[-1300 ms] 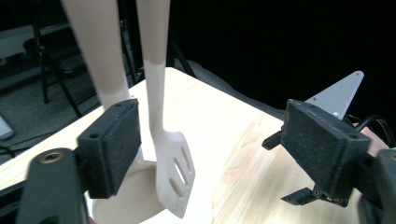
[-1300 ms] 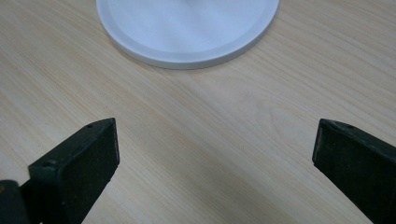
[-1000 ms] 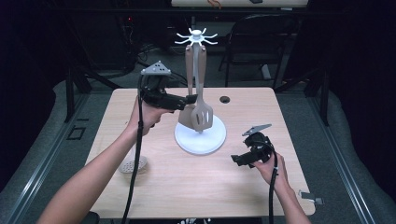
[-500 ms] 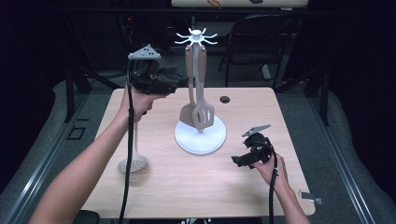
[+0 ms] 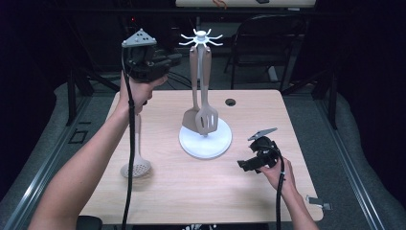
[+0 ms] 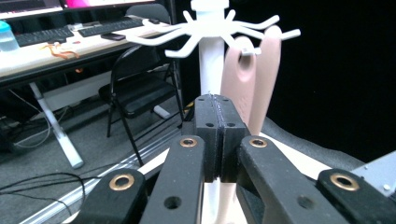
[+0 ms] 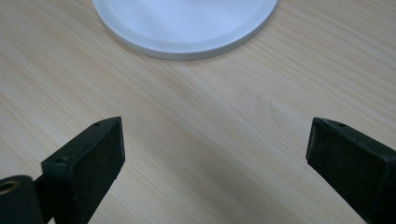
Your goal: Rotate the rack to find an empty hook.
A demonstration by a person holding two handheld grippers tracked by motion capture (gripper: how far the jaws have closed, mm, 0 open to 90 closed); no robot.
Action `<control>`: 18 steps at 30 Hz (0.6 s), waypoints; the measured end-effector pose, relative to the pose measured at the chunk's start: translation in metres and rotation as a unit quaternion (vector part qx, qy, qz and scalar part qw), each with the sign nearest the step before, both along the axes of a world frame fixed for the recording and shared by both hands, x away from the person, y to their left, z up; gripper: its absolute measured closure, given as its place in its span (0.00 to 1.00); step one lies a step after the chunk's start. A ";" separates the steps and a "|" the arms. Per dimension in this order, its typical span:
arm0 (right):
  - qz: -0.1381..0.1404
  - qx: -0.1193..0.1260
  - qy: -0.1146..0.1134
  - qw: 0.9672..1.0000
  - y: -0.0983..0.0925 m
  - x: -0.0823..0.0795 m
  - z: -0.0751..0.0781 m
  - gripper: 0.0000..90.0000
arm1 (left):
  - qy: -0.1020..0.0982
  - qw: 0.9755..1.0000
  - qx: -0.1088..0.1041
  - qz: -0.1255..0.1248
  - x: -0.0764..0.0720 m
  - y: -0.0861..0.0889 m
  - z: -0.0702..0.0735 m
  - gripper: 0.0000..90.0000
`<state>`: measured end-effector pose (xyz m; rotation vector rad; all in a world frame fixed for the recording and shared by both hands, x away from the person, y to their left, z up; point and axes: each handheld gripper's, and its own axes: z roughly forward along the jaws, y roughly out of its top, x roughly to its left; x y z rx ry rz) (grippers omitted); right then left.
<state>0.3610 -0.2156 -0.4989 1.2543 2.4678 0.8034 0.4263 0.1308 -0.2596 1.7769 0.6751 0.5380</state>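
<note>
A white utensil stand point(image 5: 201, 37) rises from a round base point(image 5: 191, 143) at the table's middle. A slotted turner point(image 5: 207, 117) and a solid spatula point(image 5: 190, 122) hang from its hooks. A perforated skimmer point(image 5: 136, 167) lies on the table at the left, and the hand hides the far end of its handle. My left gripper point(image 5: 174, 58) is held high, left of the hooks. Its jaws have just been closing and are now shut with nothing between them. In the left gripper view, the left gripper point(image 6: 218, 100) faces the hooks point(image 6: 205, 32) and two tan handles point(image 6: 238, 74). My right gripper point(image 5: 242, 165) rests low, right of the base, and is open. In its own view the right gripper point(image 7: 215, 154) has bare wood between its jaws, with the base point(image 7: 182, 23) ahead.
The wooden table point(image 5: 268, 201) has a small dark hole point(image 5: 231, 102) near its far edge. A black chair point(image 5: 268, 43) stands behind the table. A folding chair point(image 6: 140, 88) and a desk with keyboards point(image 6: 56, 35) are farther back.
My left gripper has drawn away from the hanging utensils, moving left and upward, and its jaws have gone from open to shut. The right gripper has not moved.
</note>
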 end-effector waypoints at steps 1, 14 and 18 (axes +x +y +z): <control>0.000 0.000 0.000 1.000 0.000 0.000 0.000 0.05 | 0.000 1.000 0.000 0.000 0.000 0.000 0.000 1.00; 0.001 -0.009 -0.002 1.000 -0.001 0.000 0.001 0.05 | -0.016 1.000 0.007 0.019 0.012 -0.010 0.018 1.00; 0.001 -0.003 0.000 1.000 0.000 0.000 0.001 0.05 | -0.017 0.999 0.010 0.028 0.018 -0.014 0.019 1.00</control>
